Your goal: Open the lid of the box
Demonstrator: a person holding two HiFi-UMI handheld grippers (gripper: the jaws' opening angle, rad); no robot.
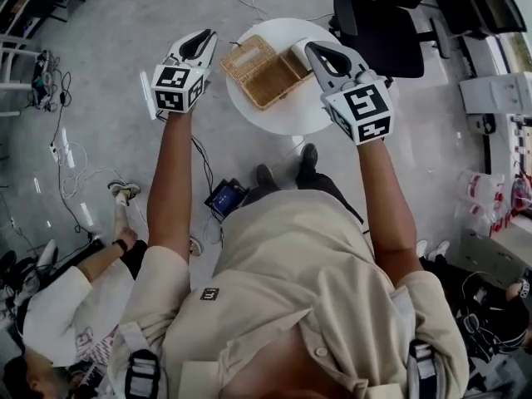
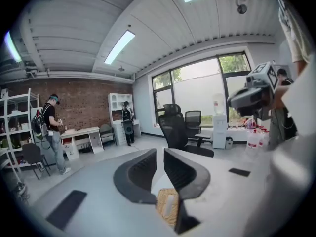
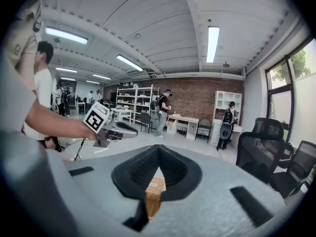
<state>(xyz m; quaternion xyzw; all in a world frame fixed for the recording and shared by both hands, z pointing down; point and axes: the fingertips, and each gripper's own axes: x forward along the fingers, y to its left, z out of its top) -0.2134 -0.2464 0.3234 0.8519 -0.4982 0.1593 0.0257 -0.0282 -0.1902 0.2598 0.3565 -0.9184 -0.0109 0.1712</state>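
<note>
open air above box (image 1: 262,71), chair (image 1: 378,32) beside table (image 1: 283,120)

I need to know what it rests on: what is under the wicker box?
The wicker box rests on a round white table. The right gripper covers the box's right end in the head view. The box itself hides the tabletop directly beneath it.

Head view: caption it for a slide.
Left tool beside, right tool over, a wicker box on a round white table.
</note>
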